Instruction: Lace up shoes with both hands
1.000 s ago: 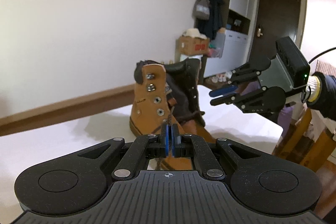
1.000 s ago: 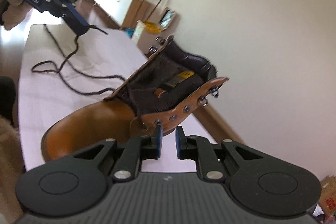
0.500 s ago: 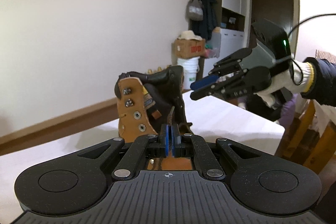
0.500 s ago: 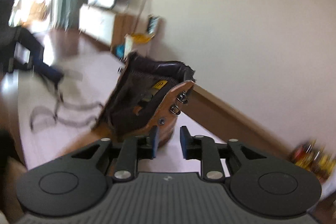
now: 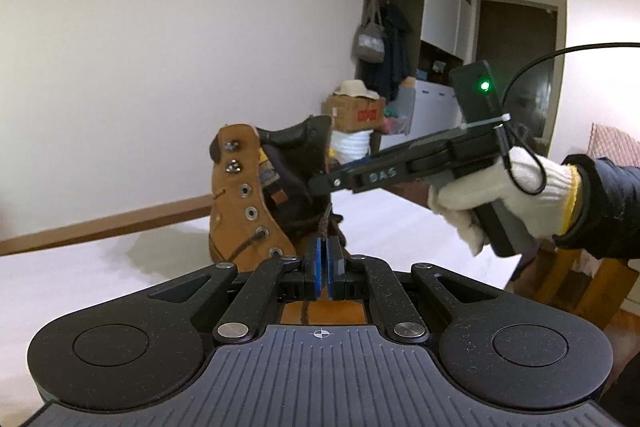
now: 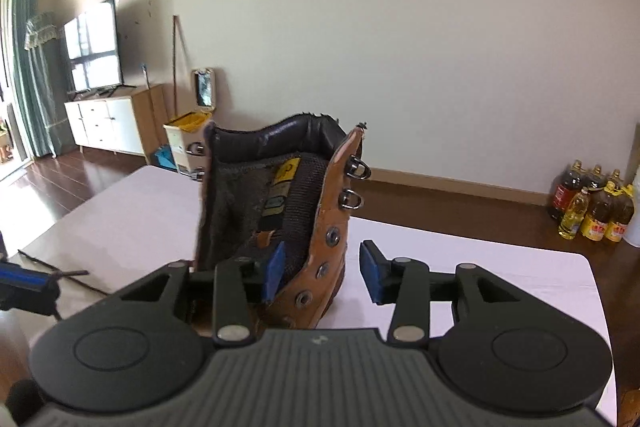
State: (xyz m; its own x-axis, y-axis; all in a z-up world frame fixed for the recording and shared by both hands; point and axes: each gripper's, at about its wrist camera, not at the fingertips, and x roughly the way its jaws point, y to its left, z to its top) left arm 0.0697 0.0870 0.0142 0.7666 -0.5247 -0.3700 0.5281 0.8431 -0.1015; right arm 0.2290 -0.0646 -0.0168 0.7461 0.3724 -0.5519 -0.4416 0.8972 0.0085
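One boot [image 6: 280,223] stands on the table [image 6: 460,247]; left gripper [image 5: 323,267] pinches one lace [image 5: 325,227], right gripper [image 6: 320,271] spread, just opened, astride the boot's eyelet flap

We see the left gripper [image 5: 323,267] pinched shut on the dark lace [image 5: 325,227], just before the tan boot [image 5: 244,203] on the white table [image 5: 100,267]. The right gripper [image 5: 320,185] (in a white-gloved hand [image 5: 504,199]) reaches the boot's collar.
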